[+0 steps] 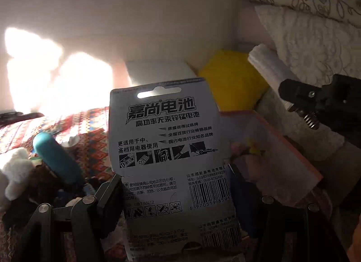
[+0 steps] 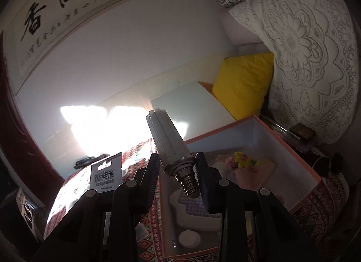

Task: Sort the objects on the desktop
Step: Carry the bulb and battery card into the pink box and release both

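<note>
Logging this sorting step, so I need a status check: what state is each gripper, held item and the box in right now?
Left gripper: shut on the battery card.
Battery card: held upright, printed back facing the camera.
Right gripper: shut on the light bulb.
Light bulb: held aloft, screw base toward the camera.
Box: open, items inside.

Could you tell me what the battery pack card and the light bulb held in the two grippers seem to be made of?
The battery pack card looks like thin printed cardboard with a matte grey finish: flat, with a punched hang slot. The light bulb seems to have frosted tubes of glass or plastic, which one I cannot tell, and a shiny threaded screw base, likely metal.
</note>
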Action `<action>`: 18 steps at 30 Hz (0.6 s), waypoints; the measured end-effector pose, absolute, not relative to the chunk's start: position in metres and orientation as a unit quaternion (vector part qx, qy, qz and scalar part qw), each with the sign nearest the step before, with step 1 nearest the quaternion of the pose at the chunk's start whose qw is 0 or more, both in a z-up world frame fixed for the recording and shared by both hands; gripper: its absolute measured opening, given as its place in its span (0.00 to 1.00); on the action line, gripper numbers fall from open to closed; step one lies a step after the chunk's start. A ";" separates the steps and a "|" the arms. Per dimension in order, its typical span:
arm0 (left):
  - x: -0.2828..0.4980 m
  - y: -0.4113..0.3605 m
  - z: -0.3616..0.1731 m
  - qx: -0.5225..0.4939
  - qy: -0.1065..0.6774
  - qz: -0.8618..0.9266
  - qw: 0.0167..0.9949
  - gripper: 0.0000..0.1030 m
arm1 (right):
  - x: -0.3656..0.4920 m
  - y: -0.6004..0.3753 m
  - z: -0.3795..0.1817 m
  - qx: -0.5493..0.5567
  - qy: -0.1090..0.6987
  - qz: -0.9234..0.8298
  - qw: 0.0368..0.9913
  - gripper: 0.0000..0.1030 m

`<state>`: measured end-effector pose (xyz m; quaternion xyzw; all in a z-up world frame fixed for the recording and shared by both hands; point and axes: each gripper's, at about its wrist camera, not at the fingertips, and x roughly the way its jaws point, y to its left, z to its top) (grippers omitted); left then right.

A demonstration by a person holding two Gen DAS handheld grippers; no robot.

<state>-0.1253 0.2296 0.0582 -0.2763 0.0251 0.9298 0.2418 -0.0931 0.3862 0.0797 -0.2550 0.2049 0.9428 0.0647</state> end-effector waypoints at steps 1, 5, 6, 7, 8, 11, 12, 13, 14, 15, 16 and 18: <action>-0.131 0.245 0.057 -0.276 0.035 0.928 0.248 0.68 | -0.092 0.398 0.079 -0.252 0.212 0.941 0.078 0.34; -0.154 0.302 0.057 -0.277 0.068 0.922 0.262 0.69 | -0.095 0.437 0.063 -0.261 0.228 0.930 0.118 0.34; -0.160 0.316 0.055 -0.283 0.083 0.919 0.261 0.71 | -0.099 0.443 0.056 -0.271 0.224 0.928 0.125 0.36; -0.167 0.329 0.052 -0.298 0.100 0.913 0.258 0.75 | -0.104 0.448 0.048 -0.287 0.217 0.924 0.132 0.42; -0.173 0.336 0.047 -0.315 0.111 0.907 0.258 0.76 | -0.108 0.454 0.041 -0.301 0.217 0.918 0.139 0.52; -0.181 0.336 0.037 -0.332 0.122 0.902 0.247 0.81 | -0.109 0.468 0.028 -0.316 0.234 0.905 0.162 0.84; -0.180 0.330 0.037 -0.325 0.118 0.908 0.237 0.85 | -0.106 0.471 0.028 -0.313 0.242 0.903 0.167 0.84; -0.178 0.322 0.040 -0.317 0.111 0.914 0.228 0.89 | -0.104 0.471 0.029 -0.308 0.249 0.903 0.167 0.84; -0.176 0.312 0.044 -0.311 0.101 0.919 0.222 0.91 | -0.102 0.471 0.031 -0.302 0.254 0.904 0.167 0.84; -0.174 0.301 0.048 -0.305 0.090 0.923 0.216 0.93 | -0.101 0.468 0.033 -0.297 0.255 0.905 0.164 0.84; -0.173 0.289 0.053 -0.303 0.078 0.926 0.210 0.94 | -0.100 0.463 0.036 -0.292 0.255 0.908 0.160 0.84; -0.168 0.266 0.061 -0.300 0.059 0.931 0.198 0.95 | -0.104 0.450 0.045 -0.289 0.245 0.914 0.148 0.84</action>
